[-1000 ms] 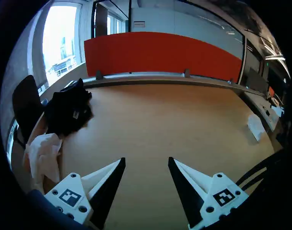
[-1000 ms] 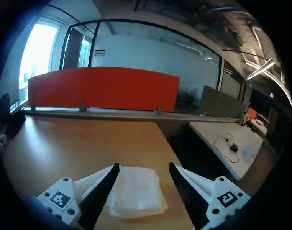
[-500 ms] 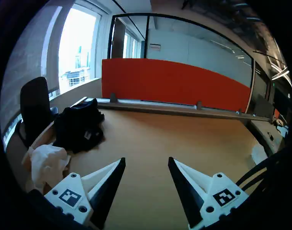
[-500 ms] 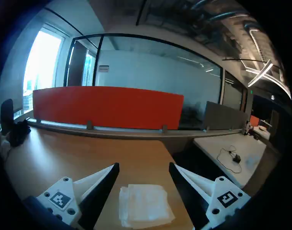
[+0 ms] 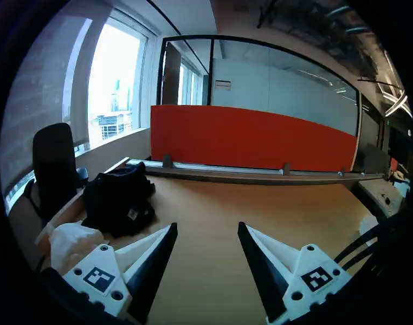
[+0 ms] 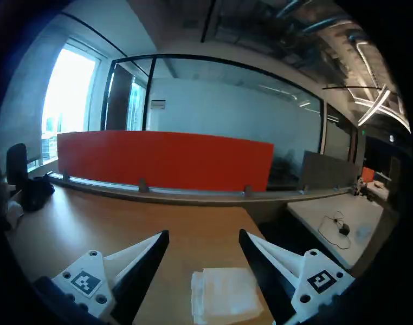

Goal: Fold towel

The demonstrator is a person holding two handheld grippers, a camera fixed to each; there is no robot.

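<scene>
A folded white towel (image 6: 225, 294) lies flat on the wooden desk (image 6: 98, 227), near its right edge, just below and between the fingers of my right gripper (image 6: 203, 241), which is open and holds nothing. In the left gripper view a corner of the same white towel (image 5: 369, 223) peeks out at the far right. My left gripper (image 5: 206, 234) is open above the desk (image 5: 244, 216), nothing between its fingers. A crumpled white cloth (image 5: 71, 244) lies at the desk's left end, beside the left gripper.
A black bag (image 5: 118, 197) sits on the desk's left part, with a black chair (image 5: 52, 162) behind it. An orange divider panel (image 5: 250, 138) runs along the far edge. A second desk (image 6: 336, 216) with a cable stands to the right.
Both grippers have tilted upward and drawn back, so the desk and the folded towel sit lower in view. Both stay open. The towel has not moved.
</scene>
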